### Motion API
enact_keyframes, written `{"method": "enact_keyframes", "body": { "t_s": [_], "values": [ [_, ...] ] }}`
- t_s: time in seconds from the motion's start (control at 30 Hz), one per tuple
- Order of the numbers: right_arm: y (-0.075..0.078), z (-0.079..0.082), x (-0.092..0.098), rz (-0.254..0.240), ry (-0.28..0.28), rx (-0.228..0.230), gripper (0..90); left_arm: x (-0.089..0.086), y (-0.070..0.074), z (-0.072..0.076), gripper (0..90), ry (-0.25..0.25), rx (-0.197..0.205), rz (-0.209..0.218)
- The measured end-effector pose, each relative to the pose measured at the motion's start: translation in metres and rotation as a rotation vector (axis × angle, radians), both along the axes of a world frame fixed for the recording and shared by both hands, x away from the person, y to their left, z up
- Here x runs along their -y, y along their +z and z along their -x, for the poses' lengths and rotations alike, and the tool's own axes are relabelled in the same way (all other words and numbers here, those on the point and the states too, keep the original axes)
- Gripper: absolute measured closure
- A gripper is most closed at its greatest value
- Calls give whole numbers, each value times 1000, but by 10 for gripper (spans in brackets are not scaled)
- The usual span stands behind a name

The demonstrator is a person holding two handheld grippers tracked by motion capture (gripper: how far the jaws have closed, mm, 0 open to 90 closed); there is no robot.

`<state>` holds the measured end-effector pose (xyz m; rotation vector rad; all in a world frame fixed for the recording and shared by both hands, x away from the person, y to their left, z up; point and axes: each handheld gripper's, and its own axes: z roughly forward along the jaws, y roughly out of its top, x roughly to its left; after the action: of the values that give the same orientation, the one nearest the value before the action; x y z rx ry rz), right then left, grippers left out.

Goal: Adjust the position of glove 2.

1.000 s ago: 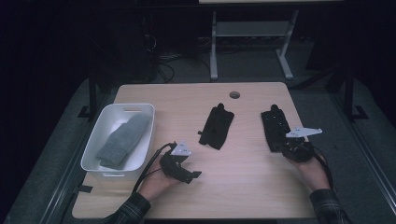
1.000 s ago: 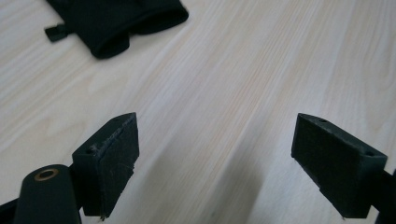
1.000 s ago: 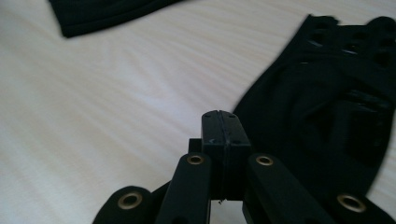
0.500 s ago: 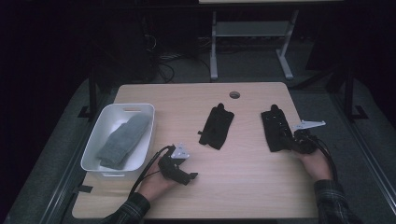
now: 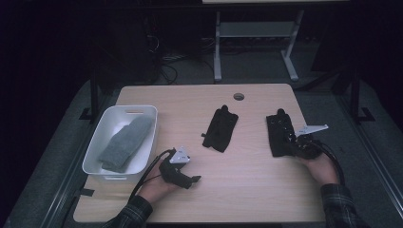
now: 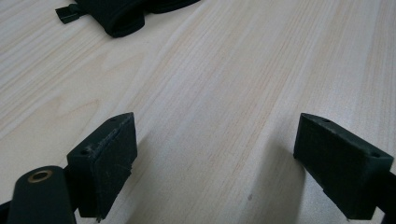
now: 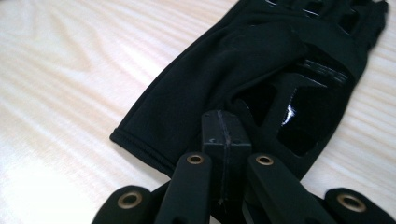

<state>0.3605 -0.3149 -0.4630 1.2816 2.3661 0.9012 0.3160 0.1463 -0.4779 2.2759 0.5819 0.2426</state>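
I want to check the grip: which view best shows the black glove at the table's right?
The right gripper view: the black fabric glove appears close, with shut jaws over its cuff. The high view shows it small.

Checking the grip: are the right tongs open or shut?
Shut: the right tongs show both pads pressed together over the black glove.

Two black gloves (image 5: 220, 128) (image 5: 277, 134) lie on one wooden table (image 5: 247, 190), one white bin (image 5: 107, 167) holds one grey sock (image 5: 126, 142), and two grippers (image 5: 196, 179) (image 5: 291, 140) are out.
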Motion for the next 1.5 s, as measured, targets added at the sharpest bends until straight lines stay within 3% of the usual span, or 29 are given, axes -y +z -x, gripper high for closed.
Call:
{"method": "enact_keyframes", "body": {
  "t_s": [0.47,0.7,0.8,1.07,1.5],
  "values": [
    [2,18,-17,7,100,-17,899,0,0,0,125,0,-1,0],
    [5,30,-39,35,163,-22,899,0,0,0,125,-2,3,2],
    [5,35,-45,24,179,-31,899,0,0,0,125,-2,3,2],
    [7,62,-73,35,285,-45,899,1,0,0,125,2,2,4],
    [7,91,-104,-3,428,-78,899,1,-1,0,125,4,2,10]
  ]
}}
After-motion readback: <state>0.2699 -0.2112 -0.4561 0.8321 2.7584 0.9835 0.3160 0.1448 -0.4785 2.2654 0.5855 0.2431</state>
